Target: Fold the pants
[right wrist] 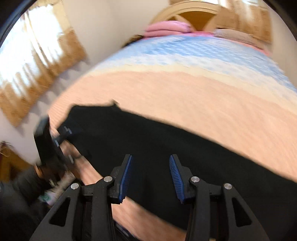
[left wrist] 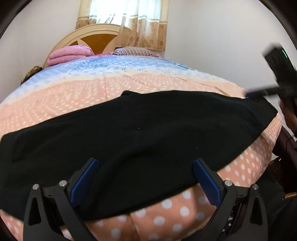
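Black pants lie spread in a long band across the bed. My left gripper hovers over their near edge, its blue pads wide apart and nothing pinched between them. My right gripper is over the pants too, open, the cloth lying flat below its pads. In the left wrist view the right gripper shows blurred at the pants' far right end. In the right wrist view the left gripper shows blurred at the pants' left end, with a hand behind it.
The bedspread is peach with white dots and turns blue toward the headboard. A folded pink blanket and a striped pillow lie at the head. A curtained window is behind. The bed's right edge drops off by dark furniture.
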`<state>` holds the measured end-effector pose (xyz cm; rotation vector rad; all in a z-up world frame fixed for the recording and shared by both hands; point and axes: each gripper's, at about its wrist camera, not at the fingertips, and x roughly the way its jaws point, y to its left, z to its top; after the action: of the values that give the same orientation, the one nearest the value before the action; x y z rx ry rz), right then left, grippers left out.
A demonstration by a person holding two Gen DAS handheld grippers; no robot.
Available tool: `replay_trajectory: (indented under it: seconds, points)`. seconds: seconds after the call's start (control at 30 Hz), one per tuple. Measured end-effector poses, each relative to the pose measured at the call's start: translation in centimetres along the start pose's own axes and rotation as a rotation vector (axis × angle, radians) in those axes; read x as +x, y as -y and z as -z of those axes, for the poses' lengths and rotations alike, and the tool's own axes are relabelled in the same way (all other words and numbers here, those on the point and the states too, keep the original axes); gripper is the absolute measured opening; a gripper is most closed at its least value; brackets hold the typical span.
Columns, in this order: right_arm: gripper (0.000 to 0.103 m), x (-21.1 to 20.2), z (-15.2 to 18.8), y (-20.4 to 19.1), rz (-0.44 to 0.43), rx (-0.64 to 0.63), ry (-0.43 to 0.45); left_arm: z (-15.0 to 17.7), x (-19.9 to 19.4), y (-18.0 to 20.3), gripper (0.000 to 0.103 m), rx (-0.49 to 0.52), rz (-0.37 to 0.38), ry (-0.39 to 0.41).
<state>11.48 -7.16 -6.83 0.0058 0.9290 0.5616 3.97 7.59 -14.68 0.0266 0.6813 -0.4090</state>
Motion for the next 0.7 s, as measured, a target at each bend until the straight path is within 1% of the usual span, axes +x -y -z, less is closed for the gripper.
replay_trajectory:
  seconds: [0.1, 0.13, 0.17, 0.23, 0.3, 0.37, 0.4, 0.43, 0.47, 0.5, 0.53, 0.57, 0.63, 0.67, 0.7]
  points:
    - [0.044, 4.6, -4.2, -1.9, -0.085, 0.016, -0.016, -0.5, -2.2, -0.8, 0.103, -0.005, -0.054, 0.079]
    - [0.044, 6.9, -5.9, -2.5, -0.125, 0.031, -0.041, -0.9, -3.1, -1.6, 0.103, -0.018, -0.080, 0.114]
    - [0.044, 8.5, -7.1, -2.6, -0.140, 0.062, -0.053, -1.1, -3.7, -2.4, 0.103, -0.027, -0.105, 0.134]
    - [0.044, 11.8, -9.0, -2.6, -0.183, 0.149, -0.082, -1.4, -4.3, -4.3, 0.103, -0.044, -0.163, 0.140]
    - [0.044, 14.6, -10.0, -2.4, -0.203, 0.208, -0.112, -1.2, -4.3, -6.7, 0.103, -0.090, -0.212, 0.141]
    - [0.043, 17.9, -10.9, -1.8, -0.247, 0.289, -0.194, -0.5, -3.7, -8.5, 0.103, -0.131, -0.227, 0.112]
    - [0.035, 19.2, -10.9, -1.7, -0.281, 0.329, -0.238, 0.0, -3.1, -9.1, 0.103, -0.149, -0.234, 0.090]
    - [0.018, 20.2, -10.6, -1.7, -0.314, 0.362, -0.262, 0.6, -2.5, -9.9, 0.103, -0.164, -0.237, 0.063]
    - [0.012, 20.5, -10.5, -2.0, -0.328, 0.361, -0.272, 0.9, -2.3, -10.2, 0.103, -0.157, -0.246, 0.064]
    - [0.009, 20.5, -10.3, -2.4, -0.327, 0.352, -0.267, 1.2, -2.5, -10.0, 0.103, -0.131, -0.266, 0.083]
    - [0.006, 20.0, -10.4, -2.9, -0.316, 0.333, -0.250, 1.4, -2.3, -9.7, 0.103, -0.106, -0.278, 0.080]
    - [0.006, 19.6, -10.7, -3.5, -0.304, 0.307, -0.223, 1.3, -2.1, -9.4, 0.103, -0.084, -0.288, 0.076]
    - [0.004, 18.3, -11.4, -4.2, -0.289, 0.270, -0.159, 1.3, -2.0, -9.6, 0.103, -0.077, -0.300, 0.076]
    - [0.004, 18.5, -11.7, -4.1, -0.278, 0.265, -0.147, 1.3, -1.9, -9.8, 0.103, -0.080, -0.303, 0.077]
    - [0.004, 19.4, -12.3, -4.1, -0.239, 0.250, -0.156, 1.4, -2.1, -10.1, 0.103, -0.084, -0.305, 0.079]
